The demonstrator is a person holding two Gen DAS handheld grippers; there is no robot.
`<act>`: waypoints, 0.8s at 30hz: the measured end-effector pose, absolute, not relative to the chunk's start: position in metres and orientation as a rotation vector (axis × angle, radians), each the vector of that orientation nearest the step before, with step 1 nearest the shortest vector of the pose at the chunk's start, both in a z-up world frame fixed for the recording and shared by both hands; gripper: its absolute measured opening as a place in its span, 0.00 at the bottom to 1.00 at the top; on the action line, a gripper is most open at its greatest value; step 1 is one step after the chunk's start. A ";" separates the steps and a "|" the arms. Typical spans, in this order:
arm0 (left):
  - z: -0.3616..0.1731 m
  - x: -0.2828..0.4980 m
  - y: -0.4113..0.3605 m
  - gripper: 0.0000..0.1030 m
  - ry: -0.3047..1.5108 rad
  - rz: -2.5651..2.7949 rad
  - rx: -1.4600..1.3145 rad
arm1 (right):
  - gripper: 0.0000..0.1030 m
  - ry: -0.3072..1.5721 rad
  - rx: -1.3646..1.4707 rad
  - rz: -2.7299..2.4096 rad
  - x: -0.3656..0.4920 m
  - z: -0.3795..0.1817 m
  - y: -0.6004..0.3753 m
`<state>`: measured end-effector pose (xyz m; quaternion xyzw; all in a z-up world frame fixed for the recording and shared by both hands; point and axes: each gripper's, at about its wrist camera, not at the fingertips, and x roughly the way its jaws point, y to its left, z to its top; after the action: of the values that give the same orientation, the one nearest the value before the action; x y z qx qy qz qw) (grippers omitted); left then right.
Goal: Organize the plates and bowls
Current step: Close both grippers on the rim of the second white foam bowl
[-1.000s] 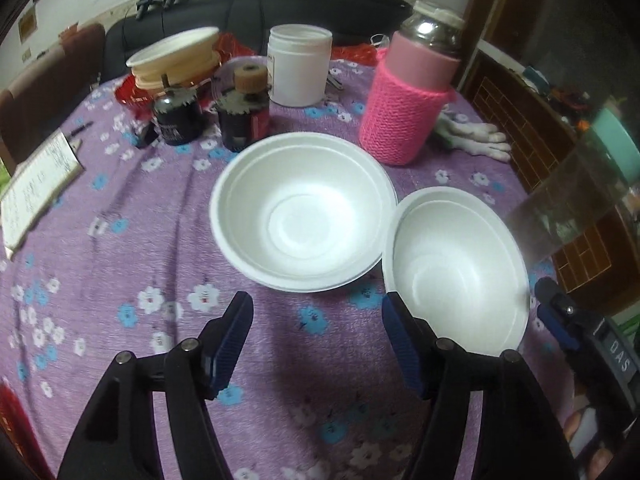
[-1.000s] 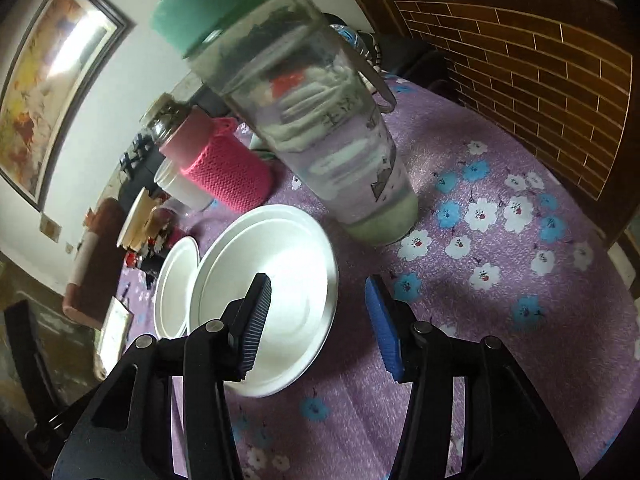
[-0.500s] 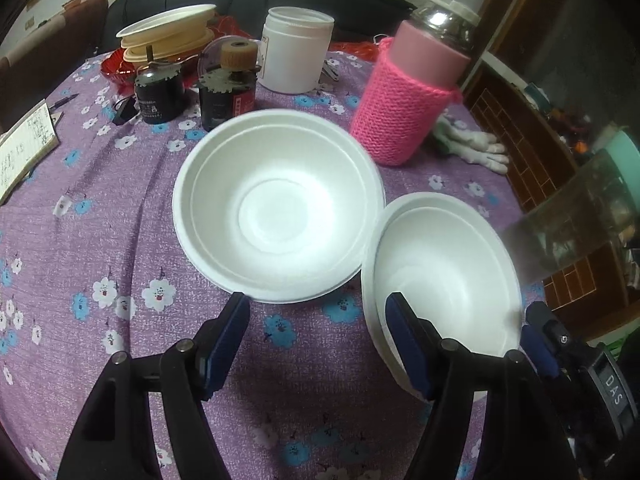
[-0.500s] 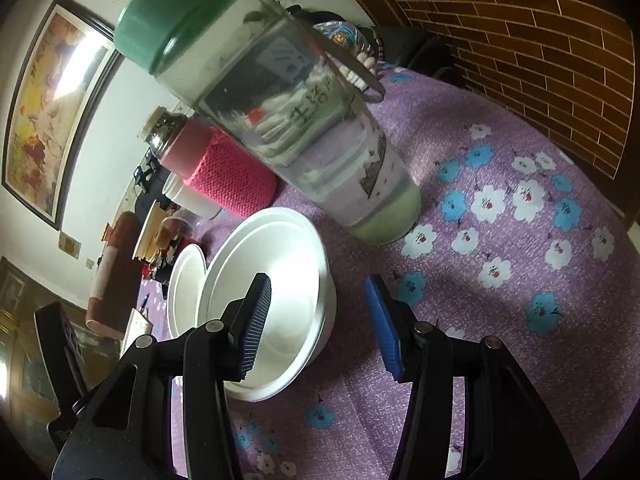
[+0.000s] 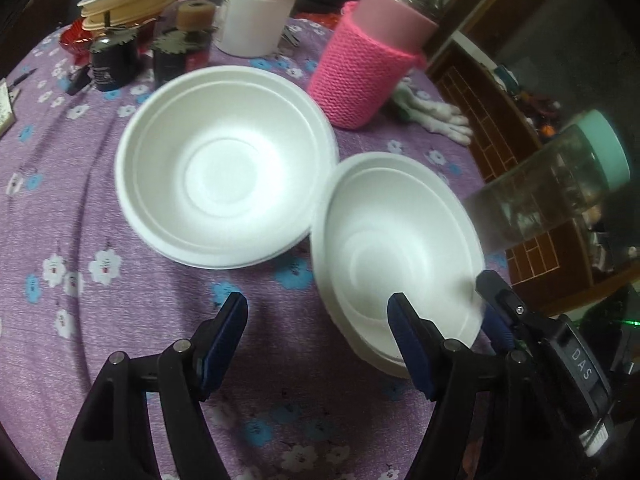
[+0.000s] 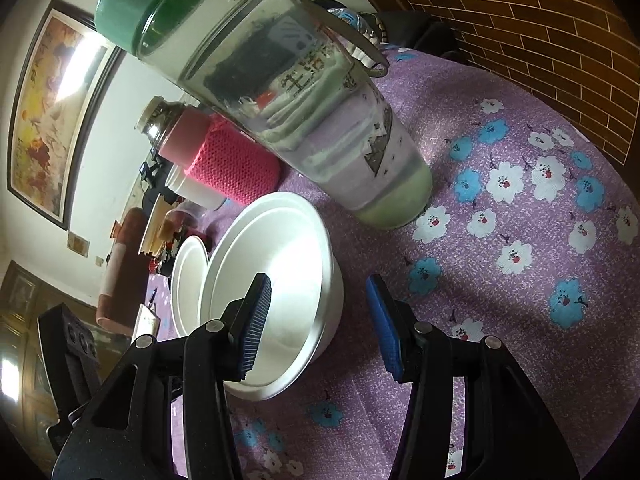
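Two white foam bowls sit side by side on the purple flowered tablecloth. The larger bowl (image 5: 224, 168) is at the centre; the nearer bowl (image 5: 396, 240) is to its right. My left gripper (image 5: 320, 324) is open, its right finger over the nearer bowl's near rim, nothing held. My right gripper (image 6: 320, 312) is open, with its left finger inside the nearer bowl (image 6: 272, 280) and its right finger outside the wall, so the jaws straddle the rim. The larger bowl (image 6: 188, 280) shows behind it. The right gripper's tip also shows in the left wrist view (image 5: 496, 300).
A clear bottle with a green lid (image 6: 288, 120) stands close behind the nearer bowl. A pink knit-sleeved flask (image 5: 372, 64), a white jar (image 5: 256, 20), two dark jars (image 5: 112, 60), stacked plates (image 5: 128, 0) and white gloves (image 5: 432, 116) sit further back. The table edge is at the right.
Both grippers have moved forward toward the bowls. The right gripper's left finger has come over the rim into the nearer bowl. Both stay open.
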<state>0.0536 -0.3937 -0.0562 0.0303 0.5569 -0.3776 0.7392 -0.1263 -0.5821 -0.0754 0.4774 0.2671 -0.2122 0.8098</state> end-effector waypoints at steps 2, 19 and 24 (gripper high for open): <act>-0.060 0.053 -0.396 0.71 1.218 -0.826 0.076 | 0.47 0.575 1.036 -0.436 -0.124 -0.078 -0.582; -0.071 0.050 -0.400 0.23 1.157 -0.818 0.132 | 0.18 0.595 1.074 -0.431 -0.112 -0.095 -0.585; -0.068 0.041 -0.405 0.13 1.133 -0.847 0.156 | 0.12 0.594 1.067 -0.430 -0.116 -0.093 -0.583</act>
<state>0.0415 -0.4055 -0.0682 0.0717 0.5198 -0.3887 0.7573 -0.1157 -0.5835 -0.0931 0.4969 0.2769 -0.2004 0.7976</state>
